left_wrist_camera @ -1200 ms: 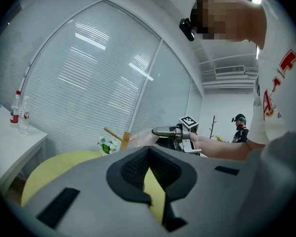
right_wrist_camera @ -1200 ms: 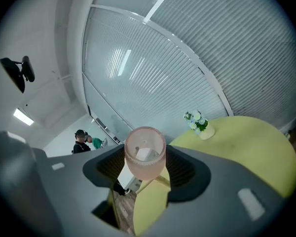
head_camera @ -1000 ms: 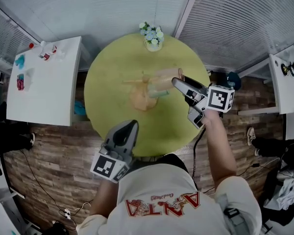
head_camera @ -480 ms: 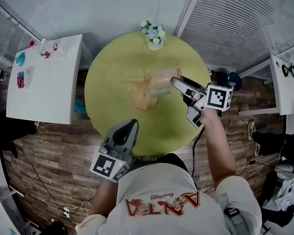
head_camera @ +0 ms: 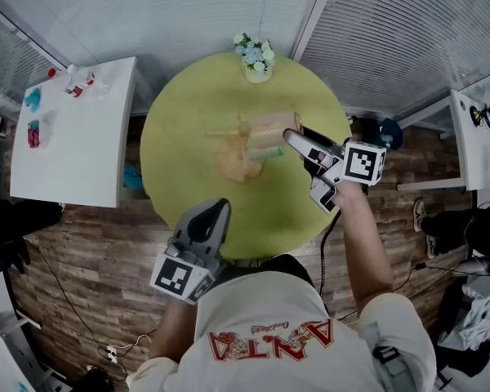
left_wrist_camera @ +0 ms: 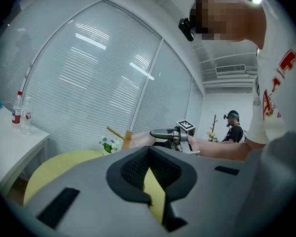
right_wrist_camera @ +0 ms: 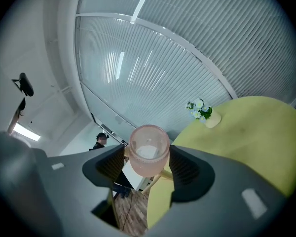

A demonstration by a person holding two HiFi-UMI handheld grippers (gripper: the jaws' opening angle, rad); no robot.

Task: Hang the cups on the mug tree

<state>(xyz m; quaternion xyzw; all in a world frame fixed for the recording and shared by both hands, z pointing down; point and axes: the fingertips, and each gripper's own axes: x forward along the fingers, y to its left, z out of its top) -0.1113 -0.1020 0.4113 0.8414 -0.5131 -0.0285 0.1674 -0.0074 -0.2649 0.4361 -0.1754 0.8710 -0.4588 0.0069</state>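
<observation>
Cup [right_wrist_camera: 148, 147] unmoved since earlier, clamped in right gripper [right_wrist_camera: 147, 159] (left gripper [left_wrist_camera: 149, 153] clenched, empty).

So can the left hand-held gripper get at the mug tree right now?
Probably yes. The left hand-held gripper sits at the near edge of the table, only bare tabletop between it and the mug tree. The right hand-held gripper holds the cup at the tree's right, leaving its left side free.

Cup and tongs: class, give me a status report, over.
Right tongs shut on cup, at mug tree. Left tongs shut, empty, at table edge. Vase well clear.
</observation>
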